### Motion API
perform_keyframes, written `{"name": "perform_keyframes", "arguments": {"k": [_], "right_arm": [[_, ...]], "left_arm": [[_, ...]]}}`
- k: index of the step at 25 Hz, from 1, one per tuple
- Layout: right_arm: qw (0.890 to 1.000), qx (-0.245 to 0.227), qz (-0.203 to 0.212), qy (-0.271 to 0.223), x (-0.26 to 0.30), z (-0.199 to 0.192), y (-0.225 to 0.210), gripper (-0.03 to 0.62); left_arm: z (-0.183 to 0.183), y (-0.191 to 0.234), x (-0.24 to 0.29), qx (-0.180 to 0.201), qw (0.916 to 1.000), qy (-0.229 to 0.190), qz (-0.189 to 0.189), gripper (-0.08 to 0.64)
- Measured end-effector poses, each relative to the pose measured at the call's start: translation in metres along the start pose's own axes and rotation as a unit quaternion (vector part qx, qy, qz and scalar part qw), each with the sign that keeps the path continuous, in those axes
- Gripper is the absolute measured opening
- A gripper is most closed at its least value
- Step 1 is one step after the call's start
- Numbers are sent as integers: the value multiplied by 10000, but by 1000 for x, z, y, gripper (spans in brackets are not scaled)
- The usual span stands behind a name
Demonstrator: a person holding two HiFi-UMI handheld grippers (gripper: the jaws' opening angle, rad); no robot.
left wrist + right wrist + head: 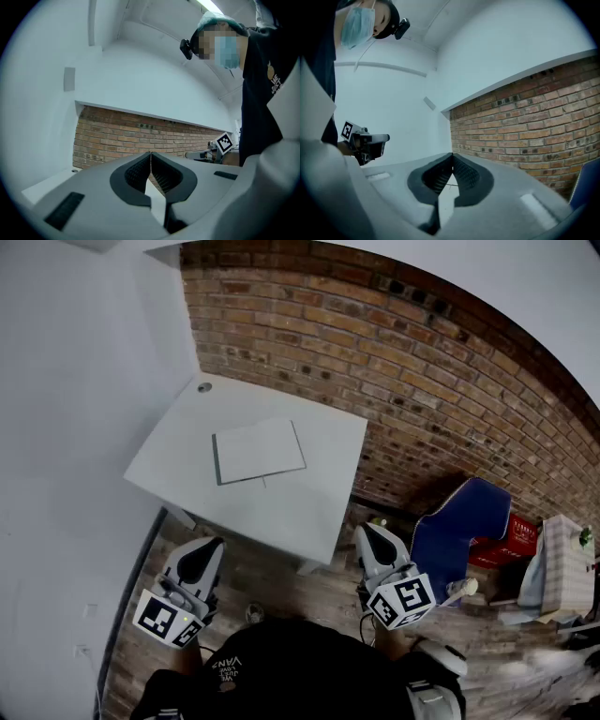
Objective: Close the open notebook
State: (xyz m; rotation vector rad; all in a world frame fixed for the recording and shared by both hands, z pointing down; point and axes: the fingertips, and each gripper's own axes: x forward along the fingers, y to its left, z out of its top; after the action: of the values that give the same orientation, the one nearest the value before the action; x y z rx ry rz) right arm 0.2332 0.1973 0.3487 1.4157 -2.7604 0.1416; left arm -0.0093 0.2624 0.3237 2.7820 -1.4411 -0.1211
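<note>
- The person's dark shirt (pixel 300 671) fills the near edge of the head view.
- The left gripper (pixel 204 547) is held level over the wooden floor (pixel 281 592), just short of the near left side of the table. In the left gripper view its 2 jaws are pressed together at the tips (pixel 151 154), with nothing between them.
- The right gripper (pixel 373 532) is also level, at the near right corner of the table. Its 2 jaws meet at the tips (pixel 452 155) and pinch nothing.
- Both grippers are well apart from the notebook.
- The white table (pixel 319 507) stands in the corner, its left side near the white wall (pixel 75 381).
- The notebook (pixel 259 450) lies flat near the middle of the table, a pale face up and a dark edge along its left side.
- A small round hole (pixel 204 386) sits at the table's far left corner.
- To the right, on the floor, stands a blue chair (pixel 459 526), with a red crate (pixel 506 545) beside it.
- A brick wall (pixel 422 362) closes the far side.
</note>
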Motion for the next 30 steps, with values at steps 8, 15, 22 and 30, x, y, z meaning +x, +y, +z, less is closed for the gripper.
{"name": "perform_keyframes", "arguments": {"k": [8, 15, 22, 30], "right_arm": [[9999, 120, -113, 27, 29, -5, 25, -2], [9995, 155, -273, -58, 53, -4, 52, -2], [9987, 234, -460, -36, 68, -10, 75, -2], [9986, 211, -480, 17, 90, -12, 71, -2]], "left_arm": [[-2, 37, -14, 10, 9999, -6, -109, 11], [1, 76, -31, 13, 9998, 7, -188, 11], [-4, 107, -42, -36, 9994, 54, -342, 11], [-14, 128, -32, -183, 9992, 6, -351, 11]]}}
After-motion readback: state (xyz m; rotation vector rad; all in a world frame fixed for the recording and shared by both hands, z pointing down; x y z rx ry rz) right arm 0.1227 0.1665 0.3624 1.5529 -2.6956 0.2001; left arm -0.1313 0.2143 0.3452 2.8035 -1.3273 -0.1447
